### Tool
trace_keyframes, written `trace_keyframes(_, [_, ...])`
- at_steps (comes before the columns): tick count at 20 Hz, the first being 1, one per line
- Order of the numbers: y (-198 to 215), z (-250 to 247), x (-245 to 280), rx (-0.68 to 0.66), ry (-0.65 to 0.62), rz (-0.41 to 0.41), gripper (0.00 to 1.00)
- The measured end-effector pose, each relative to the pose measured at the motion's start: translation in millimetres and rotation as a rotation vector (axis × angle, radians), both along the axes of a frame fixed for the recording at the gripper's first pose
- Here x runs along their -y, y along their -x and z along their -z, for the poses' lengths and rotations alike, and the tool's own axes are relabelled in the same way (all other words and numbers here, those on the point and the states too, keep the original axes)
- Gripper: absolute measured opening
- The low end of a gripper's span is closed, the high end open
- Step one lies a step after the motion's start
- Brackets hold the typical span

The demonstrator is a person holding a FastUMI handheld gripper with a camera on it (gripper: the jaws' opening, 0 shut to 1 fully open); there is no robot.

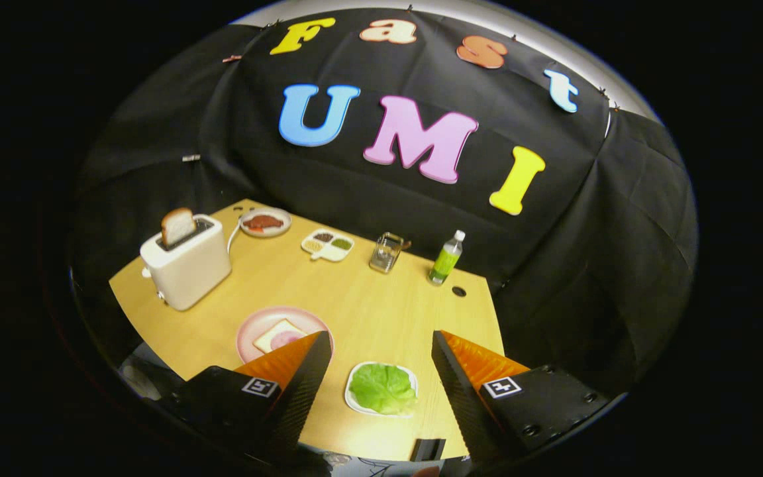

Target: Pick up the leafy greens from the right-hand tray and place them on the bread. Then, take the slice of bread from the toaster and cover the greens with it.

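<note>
The tool [378, 338] hangs above the wooden surface [381, 298] with its fingers spread wide, gripping nothing and touching nothing. Between them lie the crinkled leafy greens [383, 387] on a small white tray [352, 384]; just ahead of the left finger sits a round pink plate [252, 328] carrying a flat square slice of bread [274, 336]. Farther off, a boxy white toaster [186, 265] holds another bread slice [177, 225] upright in its slot.

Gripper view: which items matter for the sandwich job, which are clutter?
Job: leafy greens on white tray, between the open fingers; bread on pink plate; toast slice in toaster.
Clutter: meat plate, divided dish, metal holder, green bottle.
</note>
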State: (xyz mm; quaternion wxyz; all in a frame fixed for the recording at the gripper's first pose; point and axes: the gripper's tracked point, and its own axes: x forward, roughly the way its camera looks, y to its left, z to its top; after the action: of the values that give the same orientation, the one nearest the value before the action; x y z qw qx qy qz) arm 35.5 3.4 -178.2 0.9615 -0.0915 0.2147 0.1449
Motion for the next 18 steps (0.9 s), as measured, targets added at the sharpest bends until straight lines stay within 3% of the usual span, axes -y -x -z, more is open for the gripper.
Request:
trace_keyframes(6, [-19, 125, 12, -0.193, 0.060, -0.073, 0.95])
trace_keyframes(9, [-32, 165, 14, -0.279, 0.074, -0.111, 0.94])
trace_keyframes(16, [-51, 247, 20, -0.464, 0.108, -0.183, 0.75])
trace_keyframes(18, [-52, 259, 18, -0.501, 0.111, -0.202, 0.75])
